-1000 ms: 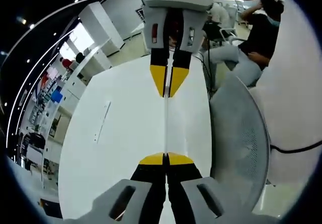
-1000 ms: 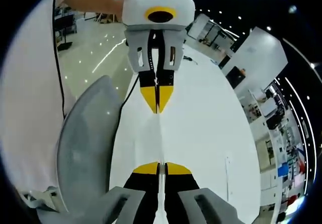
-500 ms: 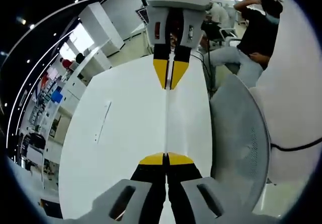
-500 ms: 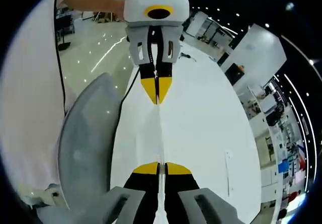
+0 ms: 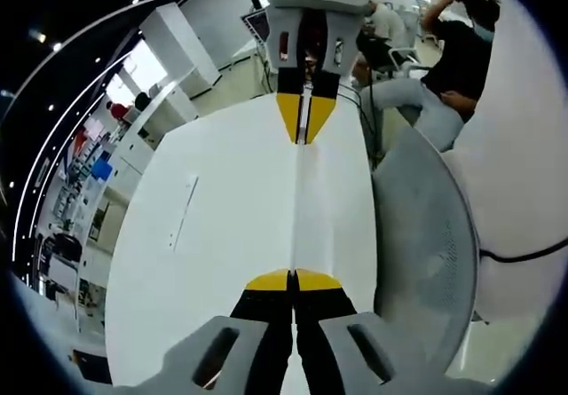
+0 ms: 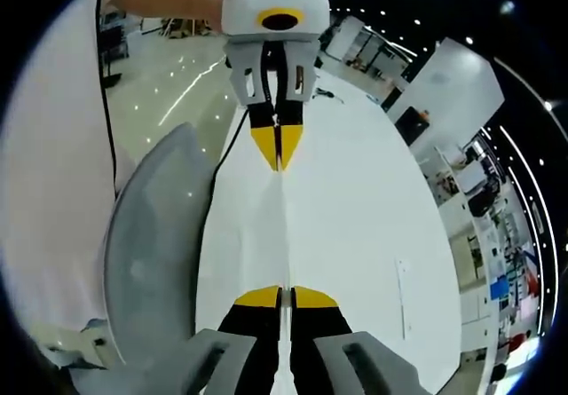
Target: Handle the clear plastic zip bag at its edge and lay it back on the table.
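In the left gripper view, a white table runs away from the camera, smooth and bare apart from a thin strip lying flat on its left part. The left gripper rises from the bottom with its yellow-tipped jaws pressed together on the near edge of the clear plastic zip bag, which shows only as a thin pale line stretched straight up the middle of the picture, above the table. At the far end of that line the right gripper points back toward the camera, its jaws closed on the bag's other edge. To the right stands a grey mesh chair back, close beside the table edge, with a person's white-clad body beyond it. Farther off, a seated person in dark clothes is near the table's far end. On the left are white cabinets and shelves with coloured items.

In the right gripper view, the same table has the chair back on the left and the white-clad body with a black cable behind it. The right gripper is clamped on the bag's edge, and the left gripper, held by a hand, pinches the far edge. A glossy floor with light reflections lies behind.
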Tool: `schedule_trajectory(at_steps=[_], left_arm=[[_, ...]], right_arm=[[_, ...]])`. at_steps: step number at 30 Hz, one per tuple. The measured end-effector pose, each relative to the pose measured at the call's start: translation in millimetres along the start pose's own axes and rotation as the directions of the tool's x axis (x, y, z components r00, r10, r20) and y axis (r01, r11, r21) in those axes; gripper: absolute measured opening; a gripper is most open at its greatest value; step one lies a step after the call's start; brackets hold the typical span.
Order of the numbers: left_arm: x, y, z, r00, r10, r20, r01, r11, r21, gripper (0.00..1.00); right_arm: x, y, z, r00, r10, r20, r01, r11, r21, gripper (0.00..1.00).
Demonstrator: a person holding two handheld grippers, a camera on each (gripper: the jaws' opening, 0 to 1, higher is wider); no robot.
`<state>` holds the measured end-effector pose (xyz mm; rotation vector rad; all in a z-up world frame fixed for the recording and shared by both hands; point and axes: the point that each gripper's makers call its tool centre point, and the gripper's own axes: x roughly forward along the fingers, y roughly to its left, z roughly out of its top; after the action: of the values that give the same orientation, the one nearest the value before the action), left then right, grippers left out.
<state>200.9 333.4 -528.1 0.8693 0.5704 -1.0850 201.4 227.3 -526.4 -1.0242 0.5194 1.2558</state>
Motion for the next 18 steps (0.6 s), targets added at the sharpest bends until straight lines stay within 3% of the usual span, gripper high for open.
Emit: schedule_trajectory(at_steps=[18], left_arm=[[3.0,3.6,-0.8,1.0,0.013,0.003,-0.013,1.0,0.012,0.0]], right_arm=[[-2.2,0.5,-4.7,1.0,0.003,0.0,-0.003,1.0,0.007,0.0]])
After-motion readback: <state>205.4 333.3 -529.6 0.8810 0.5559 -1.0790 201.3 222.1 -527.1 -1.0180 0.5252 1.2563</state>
